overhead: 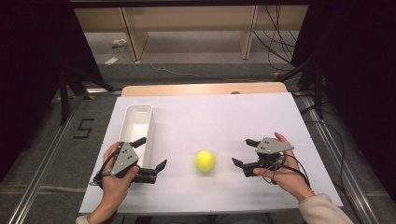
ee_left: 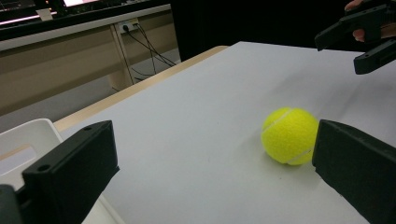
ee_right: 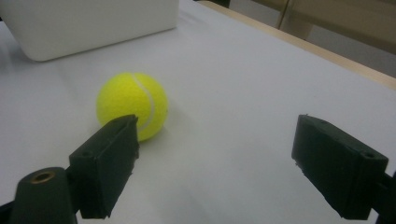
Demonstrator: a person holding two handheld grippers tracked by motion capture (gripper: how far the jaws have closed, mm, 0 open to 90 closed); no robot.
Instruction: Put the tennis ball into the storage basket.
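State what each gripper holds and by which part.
Nothing. The left gripper and right gripper are both open, with the tennis ball lying free between them.

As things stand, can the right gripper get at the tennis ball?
Probably yes. The right gripper is open and faces the tennis ball, which lies alone on the white table sheet. Bare sheet lies between them. The white bin and left gripper sit on the ball's far side.

Bright tabletop, dark surroundings, soft close-ups
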